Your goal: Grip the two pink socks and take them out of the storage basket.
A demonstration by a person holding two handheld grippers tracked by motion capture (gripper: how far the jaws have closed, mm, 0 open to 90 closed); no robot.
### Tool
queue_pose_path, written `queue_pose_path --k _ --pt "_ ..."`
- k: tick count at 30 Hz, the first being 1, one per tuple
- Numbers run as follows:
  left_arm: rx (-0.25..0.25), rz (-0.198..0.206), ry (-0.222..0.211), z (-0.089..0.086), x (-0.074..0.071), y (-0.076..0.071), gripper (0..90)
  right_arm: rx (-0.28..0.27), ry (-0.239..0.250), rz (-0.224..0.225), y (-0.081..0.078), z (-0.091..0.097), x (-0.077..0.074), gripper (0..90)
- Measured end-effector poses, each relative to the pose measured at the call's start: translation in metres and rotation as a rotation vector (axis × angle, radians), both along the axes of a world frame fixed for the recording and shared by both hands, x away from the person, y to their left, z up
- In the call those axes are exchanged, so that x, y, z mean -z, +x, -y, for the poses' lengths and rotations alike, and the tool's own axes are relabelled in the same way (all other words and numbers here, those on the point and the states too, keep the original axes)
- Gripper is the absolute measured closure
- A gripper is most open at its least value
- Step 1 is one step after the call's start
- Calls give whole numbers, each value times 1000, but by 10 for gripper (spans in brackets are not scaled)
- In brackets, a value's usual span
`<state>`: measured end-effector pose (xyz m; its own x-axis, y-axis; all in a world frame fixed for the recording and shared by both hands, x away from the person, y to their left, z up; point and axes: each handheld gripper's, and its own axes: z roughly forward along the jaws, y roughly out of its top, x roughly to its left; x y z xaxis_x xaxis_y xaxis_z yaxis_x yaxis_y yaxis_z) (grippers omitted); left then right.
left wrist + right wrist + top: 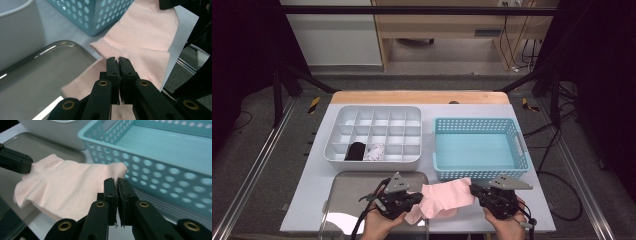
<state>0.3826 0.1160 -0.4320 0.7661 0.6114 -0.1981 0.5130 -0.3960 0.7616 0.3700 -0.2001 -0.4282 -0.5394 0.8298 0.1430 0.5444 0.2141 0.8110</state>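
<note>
A pale pink sock [444, 196] hangs stretched between my two grippers at the table's front edge, just in front of the teal basket. My left gripper [418, 197] is shut on the sock's left end. In the left gripper view the jaws [117, 60] press together on the pink fabric [145, 32]. My right gripper [473, 190] is shut on the sock's right end. In the right gripper view its jaws [116, 181] pinch the edge of the sock [67, 185], and the left gripper's tip [15, 160] grips the far end.
A teal perforated basket [482, 172] stands at the right with nothing in it. A white divided organiser [372, 164] at the left holds a black sock [356, 150] and a white sock [375, 151] in its front row. A metal tray [357, 195] lies under the left gripper.
</note>
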Motion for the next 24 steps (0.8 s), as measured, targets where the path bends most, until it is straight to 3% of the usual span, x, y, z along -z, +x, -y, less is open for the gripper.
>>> queue_pose_path --k 4,9,17,24 --pt "-20 -6 7 -19 3 -3 863 -43 11 -16 3 -16 3 862" --pt "-45 -24 29 -34 13 -5 863 -78 -16 -24 9 -36 12 859" --pt "-41 -46 59 -35 22 -7 862 -90 -26 -53 17 -43 30 857" --pt "-50 -49 78 -38 26 -7 862 -114 -42 -77 12 -46 33 848"
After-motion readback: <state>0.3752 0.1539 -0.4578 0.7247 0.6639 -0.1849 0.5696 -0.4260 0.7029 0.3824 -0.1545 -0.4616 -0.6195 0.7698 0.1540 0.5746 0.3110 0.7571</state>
